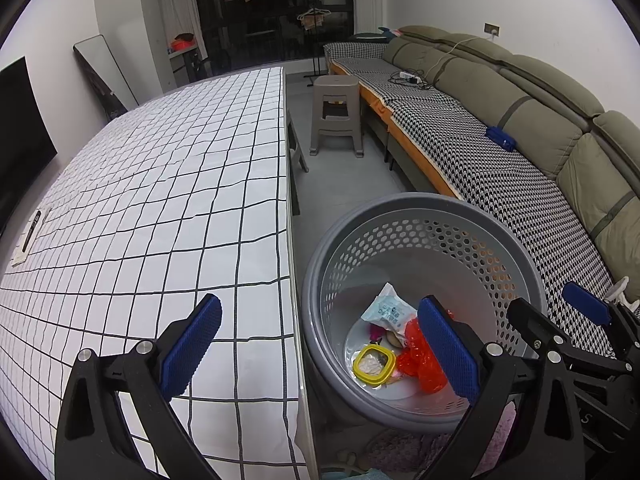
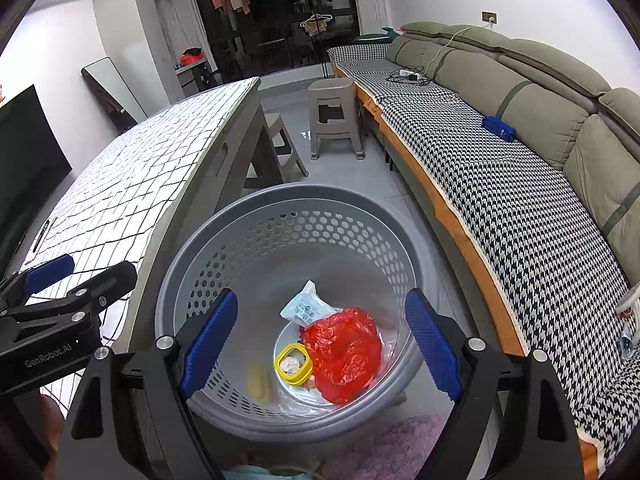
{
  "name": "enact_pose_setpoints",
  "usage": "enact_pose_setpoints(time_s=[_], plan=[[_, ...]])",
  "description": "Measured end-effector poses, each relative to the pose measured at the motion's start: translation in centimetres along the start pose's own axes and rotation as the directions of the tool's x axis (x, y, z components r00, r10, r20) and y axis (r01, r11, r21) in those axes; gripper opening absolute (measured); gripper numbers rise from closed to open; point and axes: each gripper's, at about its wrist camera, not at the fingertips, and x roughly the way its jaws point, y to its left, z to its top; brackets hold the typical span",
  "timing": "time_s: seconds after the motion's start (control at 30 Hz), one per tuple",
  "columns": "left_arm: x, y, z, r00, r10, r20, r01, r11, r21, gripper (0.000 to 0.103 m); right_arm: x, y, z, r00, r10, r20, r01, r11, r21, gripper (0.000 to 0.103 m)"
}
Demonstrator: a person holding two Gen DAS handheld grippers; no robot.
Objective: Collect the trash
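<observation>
A grey perforated basket (image 1: 420,205) (image 2: 300,196) stands on the floor between the table and the sofa. In it lie a crumpled red plastic bag (image 2: 344,352) (image 1: 412,340), a yellow-rimmed tub (image 2: 293,363) (image 1: 374,363) and a white-and-blue packet (image 2: 306,308) (image 1: 387,309). A blurred pale yellow thing (image 2: 259,381) shows low against the basket's wall. My right gripper (image 2: 320,342) (image 1: 560,312) hangs open over the basket, nothing between its blue pads. My left gripper (image 1: 320,348) (image 2: 78,276) is open too, straddling the table's edge and the basket's rim, holding nothing.
The table with a checked cloth (image 1: 160,200) runs along the left, a dark slim object (image 1: 31,230) near its far side. A sofa with a houndstooth cover (image 2: 520,208) runs along the right. A plastic stool (image 1: 338,114) stands beyond the basket, and a pink rug (image 2: 400,444) lies below it.
</observation>
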Motion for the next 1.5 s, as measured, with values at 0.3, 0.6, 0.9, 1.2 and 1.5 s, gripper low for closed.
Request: enact_pose_setpoints(time_s=[0.3,0.6,0.9,1.2,1.5], plan=[[-0.12,0.01,0.07,1.000,0.003,0.000,-0.003,1.000,-0.005,0.097,-0.01,-0.01,-0.03,1.000,0.000,0.000,0.000,1.000,0.000,0.082],[-0.10,0.06,0.09,1.000,0.002,-0.001,-0.002,1.000,-0.005,0.097,-0.06,0.11,0.01,1.000,0.000,0.001,0.000,1.000,0.000,0.082],[-0.09,0.06,0.03,1.000,0.002,-0.001,-0.002,1.000,-0.006,0.097,-0.05,0.11,0.01,1.000,0.000,0.002,0.000,1.000,0.000,0.082],[-0.10,0.12,-0.03,1.000,0.002,0.000,-0.002,1.000,-0.005,0.097,-0.04,0.10,0.00,1.000,0.001,0.001,-0.001,1.000,0.000,0.082],[0.03,0.29,0.07,1.000,0.001,-0.003,-0.001,1.000,-0.011,0.097,-0.06,0.22,0.07,1.000,0.000,0.002,0.000,1.000,0.000,0.082]])
